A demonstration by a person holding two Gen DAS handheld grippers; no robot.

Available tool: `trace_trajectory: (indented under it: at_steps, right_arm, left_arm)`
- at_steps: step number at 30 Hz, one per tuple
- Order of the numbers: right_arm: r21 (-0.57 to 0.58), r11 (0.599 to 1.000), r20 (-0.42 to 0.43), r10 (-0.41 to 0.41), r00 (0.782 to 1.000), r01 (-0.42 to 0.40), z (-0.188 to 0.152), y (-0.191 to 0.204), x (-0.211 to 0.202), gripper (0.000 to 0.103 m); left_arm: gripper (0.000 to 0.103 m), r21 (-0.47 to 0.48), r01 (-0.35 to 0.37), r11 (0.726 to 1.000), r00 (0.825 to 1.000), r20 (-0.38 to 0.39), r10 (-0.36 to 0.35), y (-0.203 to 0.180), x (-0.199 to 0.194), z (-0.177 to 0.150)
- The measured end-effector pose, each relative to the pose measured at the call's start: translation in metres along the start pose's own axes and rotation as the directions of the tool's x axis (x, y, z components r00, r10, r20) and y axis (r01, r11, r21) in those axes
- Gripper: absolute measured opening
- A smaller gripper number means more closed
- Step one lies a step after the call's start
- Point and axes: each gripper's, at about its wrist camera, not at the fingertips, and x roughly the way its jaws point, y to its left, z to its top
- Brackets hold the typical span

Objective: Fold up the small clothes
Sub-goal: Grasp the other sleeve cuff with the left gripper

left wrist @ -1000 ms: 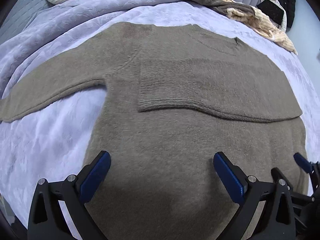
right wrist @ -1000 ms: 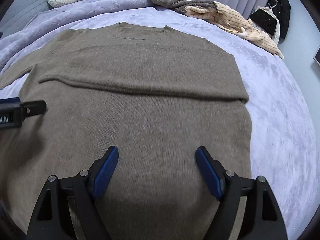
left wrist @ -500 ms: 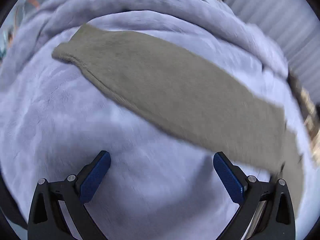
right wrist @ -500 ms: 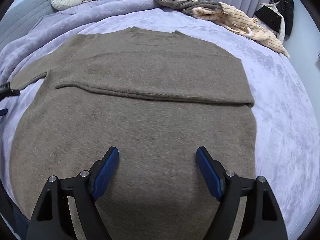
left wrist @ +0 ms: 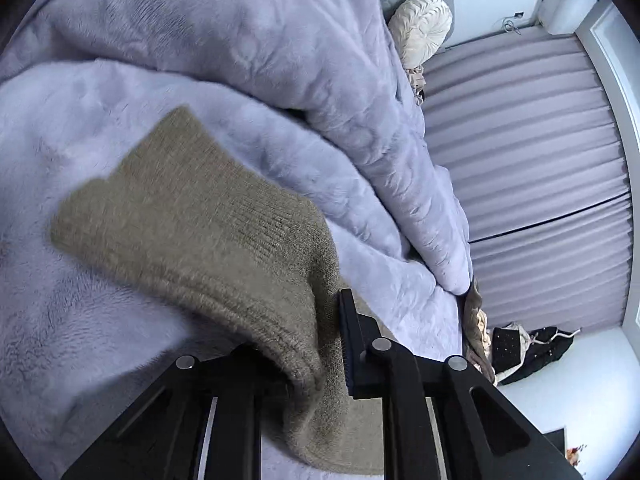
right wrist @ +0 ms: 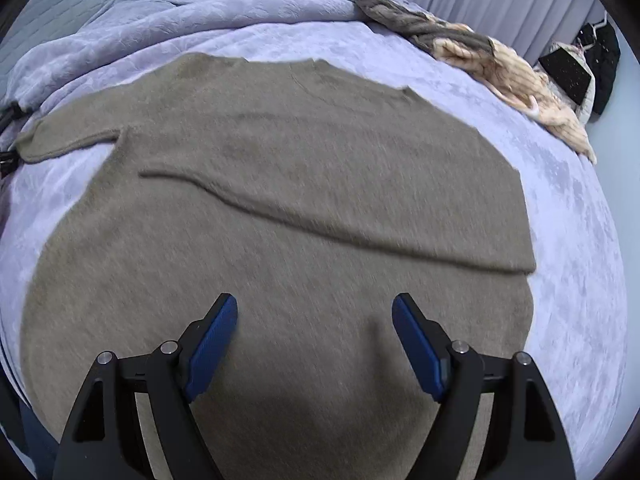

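Right wrist view: olive-brown knit sweater (right wrist: 280,216) lies flat on the bed's lilac plush blanket (right wrist: 576,240), neckline at the far side, hem nearest the camera; one sleeve already folded across the chest, its lower edge running as a diagonal ridge over the body. The other sleeve (right wrist: 68,140) stretches out to the frame's left edge. Right tool (right wrist: 316,344) hovers over the lower body of the sweater, blue pads wide apart, gripping nothing. Left wrist view: left tool (left wrist: 316,344) clamped on the ribbed cuff (left wrist: 224,240) of that sleeve, knit bunched between its fingers and draping over the blanket. Beyond: rumpled lilac duvet (left wrist: 320,60), round cream cushion (left wrist: 420,28), pile of beige and brown clothes (right wrist: 480,60), pleated curtain (left wrist: 532,152).
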Motion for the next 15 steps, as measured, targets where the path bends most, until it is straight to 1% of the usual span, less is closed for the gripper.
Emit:
trace_trajectory:
  at_steps: [2, 3, 4, 5, 7, 8, 11, 13, 15]
  right_arm:
    - [-0.016, 1.000, 0.020, 0.010, 1.000, -0.010, 0.019, 0.008, 0.000, 0.082]
    - [-0.027, 1.000, 0.031, 0.012, 0.999, -0.011, 0.031, 0.014, 0.001, 0.082]
    - [-0.038, 0.999, 0.045, 0.020, 0.999, -0.018, 0.042, 0.019, 0.001, 0.082]
    - [-0.054, 0.998, 0.066, 0.039, 0.997, -0.035, 0.058, 0.028, 0.003, 0.082]
    - [-0.071, 0.996, 0.090, 0.066, 0.994, -0.059, 0.083, 0.042, 0.009, 0.082]
    - [-0.074, 0.994, 0.096, 0.082, 0.992, -0.075, 0.098, 0.050, 0.015, 0.082]
    - [-0.059, 0.994, 0.075, 0.098, 0.992, -0.094, 0.141, 0.078, 0.044, 0.082]
    - [-0.052, 0.996, 0.049, 0.075, 0.996, -0.073, 0.165, 0.100, 0.068, 0.082]
    - [-0.060, 0.997, 0.019, 0.045, 0.999, -0.044, 0.181, 0.124, 0.089, 0.082]
  left_arm:
    - [0.018, 0.012, -0.036, 0.999, 0.999, 0.024, 0.036, 0.003, -0.004, 0.000]
    - [0.015, 0.014, -0.037, 0.999, 0.998, 0.042, 0.036, 0.003, -0.009, -0.001]
    - [0.010, 0.019, -0.037, 0.999, 0.997, 0.068, 0.036, 0.002, -0.017, -0.001]
    - [0.007, 0.023, -0.034, 0.999, 0.996, 0.087, 0.032, 0.003, -0.027, -0.002]
    - [0.007, 0.027, -0.013, 1.000, 0.993, 0.120, 0.010, -0.001, -0.039, -0.004]
    - [0.007, 0.039, -0.021, 0.999, 0.991, 0.130, 0.016, -0.004, -0.043, -0.004]
    - [0.007, 0.096, -0.078, 0.992, 0.987, 0.146, 0.063, -0.013, -0.048, -0.005]
    - [0.007, 0.136, -0.108, 0.985, 0.984, 0.153, 0.087, -0.019, -0.051, -0.007]
    - [0.007, 0.145, -0.117, 0.982, 0.984, 0.150, 0.096, -0.023, -0.048, -0.006]
